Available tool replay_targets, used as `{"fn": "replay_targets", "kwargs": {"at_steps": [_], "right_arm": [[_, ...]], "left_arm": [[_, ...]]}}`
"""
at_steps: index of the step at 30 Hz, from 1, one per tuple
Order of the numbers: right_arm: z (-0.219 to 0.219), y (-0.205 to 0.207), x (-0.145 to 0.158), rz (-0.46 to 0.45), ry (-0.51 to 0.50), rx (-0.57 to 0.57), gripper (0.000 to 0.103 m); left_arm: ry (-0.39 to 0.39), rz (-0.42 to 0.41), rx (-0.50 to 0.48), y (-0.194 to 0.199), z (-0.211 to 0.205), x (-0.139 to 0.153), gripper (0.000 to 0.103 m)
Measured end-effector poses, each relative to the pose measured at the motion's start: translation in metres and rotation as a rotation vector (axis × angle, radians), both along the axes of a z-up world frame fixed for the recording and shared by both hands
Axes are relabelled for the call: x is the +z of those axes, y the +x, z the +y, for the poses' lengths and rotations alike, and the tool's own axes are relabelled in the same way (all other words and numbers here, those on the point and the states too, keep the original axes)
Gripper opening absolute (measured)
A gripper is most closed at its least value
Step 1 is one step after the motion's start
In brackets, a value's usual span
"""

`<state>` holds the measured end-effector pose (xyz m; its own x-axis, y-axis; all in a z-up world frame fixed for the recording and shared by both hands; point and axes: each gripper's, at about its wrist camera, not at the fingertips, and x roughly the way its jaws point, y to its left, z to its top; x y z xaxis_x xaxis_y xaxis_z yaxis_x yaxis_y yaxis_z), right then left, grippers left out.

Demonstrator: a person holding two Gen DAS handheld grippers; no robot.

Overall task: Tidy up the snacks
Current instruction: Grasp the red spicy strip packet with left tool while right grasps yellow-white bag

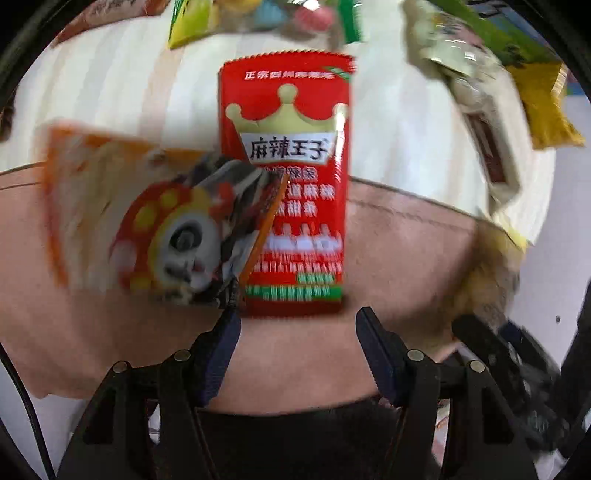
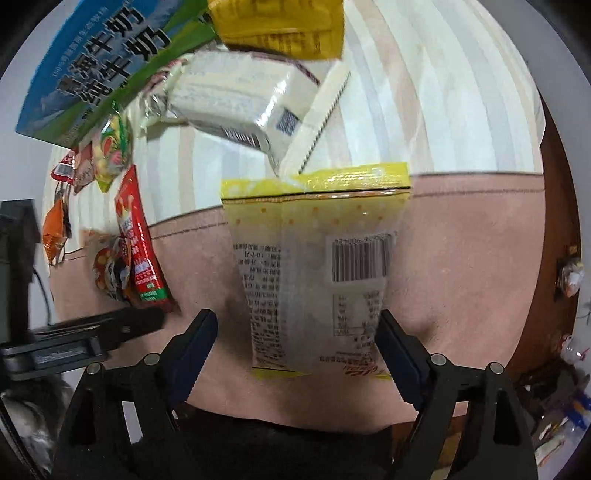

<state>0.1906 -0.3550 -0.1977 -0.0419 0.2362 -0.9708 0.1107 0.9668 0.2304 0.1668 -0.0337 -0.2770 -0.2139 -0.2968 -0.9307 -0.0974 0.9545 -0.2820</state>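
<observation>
In the left wrist view a red snack pack with a gold crown [image 1: 291, 184] lies flat ahead of my open left gripper [image 1: 297, 321]. An orange-and-white panda pack [image 1: 140, 218] lies beside it on the left, its corner over the red pack, near my left fingertip [image 1: 229, 325]. In the right wrist view a yellow-and-clear pack [image 2: 314, 266] lies barcode side up between the fingers of my open right gripper [image 2: 297, 321]. Both grippers are empty. The red pack [image 2: 138, 240] and panda pack [image 2: 109, 269] show at the left there, with the left gripper [image 2: 122, 325] beside them.
Snacks lie on a pink mat [image 2: 461, 258] over a striped cream cloth [image 2: 424, 92]. At the back are a blue-green box [image 2: 99, 70], a white wrapped pack [image 2: 240, 96], a yellow bag [image 2: 280, 26] and small packs [image 2: 107, 155]. The right gripper [image 1: 517, 354] shows at the left view's right edge.
</observation>
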Motion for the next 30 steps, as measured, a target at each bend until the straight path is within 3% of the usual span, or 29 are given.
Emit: {"fn": "replay_targets", "kwargs": {"at_steps": [4, 12, 14, 18, 21, 23, 30], "right_arm": [[-0.013, 0.002, -0.006, -0.005, -0.027, 0.003, 0.088], [-0.020, 0.007, -0.015, 0.008, -0.019, -0.020, 0.088], [-0.026, 0.008, -0.014, 0.002, -0.031, -0.014, 0.083], [-0.013, 0.008, -0.013, -0.031, -0.069, -0.001, 0.053], [-0.017, 0.005, -0.007, -0.046, -0.061, -0.011, 0.048], [-0.016, 0.003, -0.003, -0.053, -0.061, -0.014, 0.046], [-0.017, 0.005, 0.031, -0.112, -0.002, -0.023, 0.043]], "left_arm": [[0.031, -0.071, 0.055, 0.022, 0.019, -0.002, 0.063], [0.095, -0.140, 0.031, 0.046, 0.025, 0.012, 0.063], [0.114, -0.179, 0.002, 0.054, 0.008, 0.019, 0.057], [0.115, -0.240, -0.054, 0.052, -0.022, 0.029, 0.048], [0.107, -0.257, -0.070, 0.046, -0.034, 0.033, 0.047], [0.094, -0.266, -0.072, 0.045, -0.067, 0.029, 0.046], [0.044, -0.356, -0.088, 0.039, -0.090, 0.091, 0.046]]}}
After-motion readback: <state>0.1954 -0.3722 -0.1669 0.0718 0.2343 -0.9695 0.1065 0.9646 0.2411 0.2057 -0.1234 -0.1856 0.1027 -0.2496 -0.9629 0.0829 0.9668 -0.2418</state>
